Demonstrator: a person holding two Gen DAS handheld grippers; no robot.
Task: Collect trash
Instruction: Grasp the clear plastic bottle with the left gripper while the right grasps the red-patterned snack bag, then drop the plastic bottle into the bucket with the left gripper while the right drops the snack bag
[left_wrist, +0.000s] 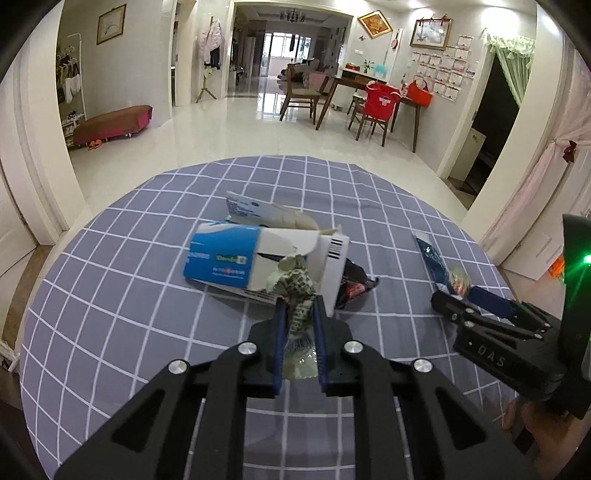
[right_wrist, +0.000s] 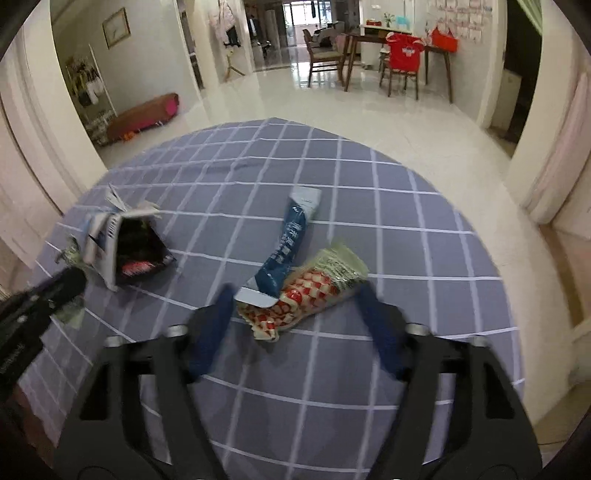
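The left gripper points forward and downward, its two blue-padded fingers drawn close together and pinching a crumpled wrapper between the pads. The right gripper slants down the same way, blurred, its fingers set apart on either side of a red-and-white packet without pressing on it. In the left wrist view part of a hand shows beneath the right gripper's black body.

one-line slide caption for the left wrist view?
Left gripper jaws shut on a crumpled checkered wrapper beside a torn blue-and-white carton on grid tablecloth.
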